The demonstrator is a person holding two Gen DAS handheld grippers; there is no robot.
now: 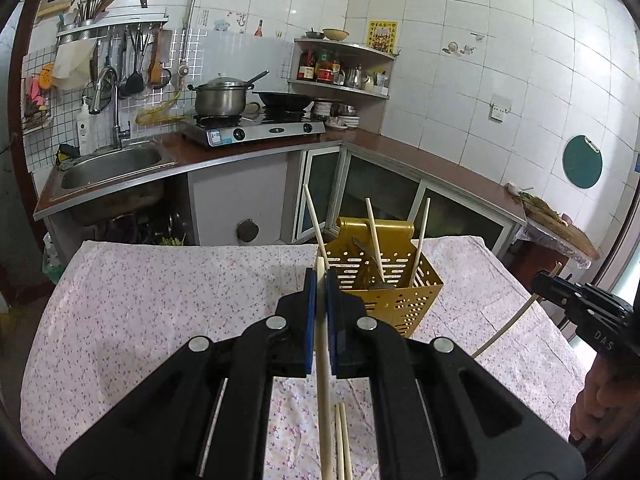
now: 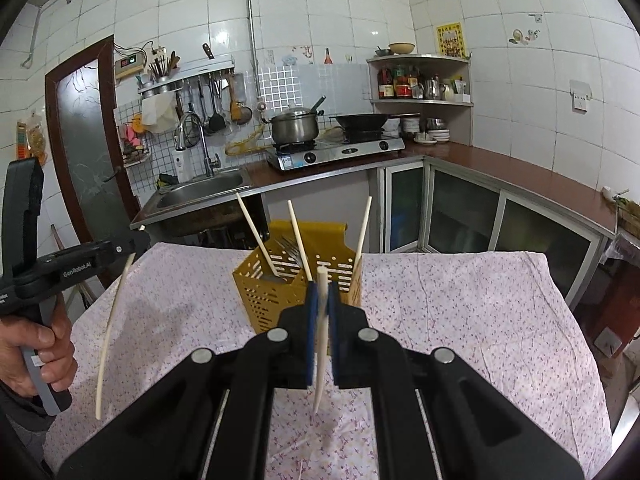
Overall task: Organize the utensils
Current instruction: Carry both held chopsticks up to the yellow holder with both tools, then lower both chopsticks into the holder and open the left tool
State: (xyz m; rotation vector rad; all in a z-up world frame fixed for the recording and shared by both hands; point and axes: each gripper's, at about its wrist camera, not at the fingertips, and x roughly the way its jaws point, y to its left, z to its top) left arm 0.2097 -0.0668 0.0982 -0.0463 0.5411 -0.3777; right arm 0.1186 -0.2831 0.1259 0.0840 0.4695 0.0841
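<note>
I've got one pale wooden chopstick clamped in my left gripper, another pale chopstick pinched in my right gripper, both lifted clear to drop into the perforated yellow plastic caddy mid-frame on the floral-clothed tabletop.

utensil holder on table, centre frame, three chopsticks and fork in it; two loose chopsticks on table, bottom centre; sink upper left, stove right of it
</note>
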